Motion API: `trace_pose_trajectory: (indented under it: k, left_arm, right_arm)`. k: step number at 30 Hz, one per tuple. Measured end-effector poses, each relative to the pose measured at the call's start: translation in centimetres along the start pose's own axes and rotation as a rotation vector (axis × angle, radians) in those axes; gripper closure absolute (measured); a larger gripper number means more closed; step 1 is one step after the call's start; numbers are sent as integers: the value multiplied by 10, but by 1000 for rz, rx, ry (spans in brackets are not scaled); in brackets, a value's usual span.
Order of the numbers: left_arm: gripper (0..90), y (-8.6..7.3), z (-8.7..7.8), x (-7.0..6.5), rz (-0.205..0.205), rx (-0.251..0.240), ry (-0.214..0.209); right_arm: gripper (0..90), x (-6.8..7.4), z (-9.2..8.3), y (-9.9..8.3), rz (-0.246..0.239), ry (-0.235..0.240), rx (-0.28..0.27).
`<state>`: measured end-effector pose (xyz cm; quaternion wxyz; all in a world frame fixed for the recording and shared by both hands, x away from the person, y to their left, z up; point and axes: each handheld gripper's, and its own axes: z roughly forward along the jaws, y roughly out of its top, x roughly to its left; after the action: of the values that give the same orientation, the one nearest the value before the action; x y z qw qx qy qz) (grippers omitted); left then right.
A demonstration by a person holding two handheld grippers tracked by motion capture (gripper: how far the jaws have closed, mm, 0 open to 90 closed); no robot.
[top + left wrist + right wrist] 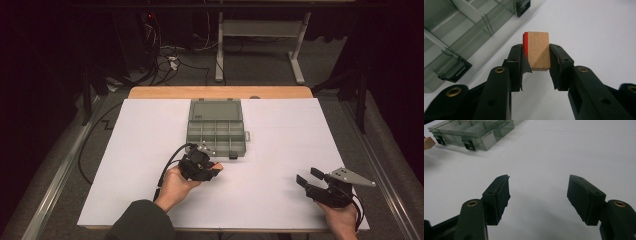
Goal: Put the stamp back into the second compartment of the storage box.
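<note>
A small wooden block (538, 50) with a red side sits clamped between the pads of my left gripper (537, 56), held above the white table. In the high view that left gripper (212, 167) hovers just in front of the clear compartment box (216, 131), whose lid lies open behind it. The block's tip (428, 143) shows at the far left of the right gripper view. My right gripper (309, 177) rests low near the table's front right, open, with nothing between its jaws (539, 195).
The box's black latches (454, 71) lie close to my left gripper's left side. White sheet (280, 150) covers the table; a wooden edge (220, 92) runs along the back. A table frame and cables stand on the floor beyond.
</note>
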<state>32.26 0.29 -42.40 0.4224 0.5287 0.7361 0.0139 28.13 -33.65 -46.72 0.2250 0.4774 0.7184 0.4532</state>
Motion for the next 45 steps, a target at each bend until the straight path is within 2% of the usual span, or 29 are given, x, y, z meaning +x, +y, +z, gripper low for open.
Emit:
trace_pose_trajectory:
  k: [3,10,11,12,17,20,24,26,27,29,31,37,39,41,42,44,45]
  left_arm:
    - [651,4,0,-4,-29,-9,9]
    - [651,14,0,-8,-4,-28,7]
    - [651,15,0,-9,-18,-27,12]
    - [651,17,0,-8,11,-33,0]
    - [651,22,1,-12,-39,-31,14]
    - [651,28,2,-13,-34,-44,14]
    - [651,35,2,-17,-48,-61,9]
    - [650,39,4,-17,-25,-61,17]
    - [651,40,5,-20,-53,-69,23]
    - [650,46,6,-22,-50,-78,16]
    - [651,50,7,-25,-78,-80,22]
    - [650,64,14,-30,-89,-102,20]
    - [651,67,18,-33,-126,-114,40]
    - [650,70,20,-34,-138,-117,44]
    - [651,72,22,-34,-131,-116,43]
    - [651,75,25,-35,-143,-121,54]
    - [651,76,27,-34,-134,-127,56]
  right_arm:
    - [343,0,0,0,-2,1,0]
    - [342,0,0,0,-1,-1,0]
    - [342,0,0,0,-1,-2,-1]
    - [342,0,0,0,-1,-2,-1]
    - [342,0,0,0,0,-1,1]
    - [342,0,0,0,-2,-2,-1]
    - [342,0,0,0,-1,-2,0]
    - [342,0,0,0,0,0,2]
    - [342,0,0,0,0,0,2]
    - [344,0,0,0,-1,-3,-1]
    - [346,0,0,0,-4,-3,-2]
    - [348,0,0,0,-2,-1,0]
    - [348,0,0,0,-3,-1,-1]
    - [348,0,0,0,-5,-1,-1]
    - [348,0,0,0,-7,0,-2]
    - [349,0,0,0,-6,0,-3]
    - [349,0,0,0,-4,-1,-4]
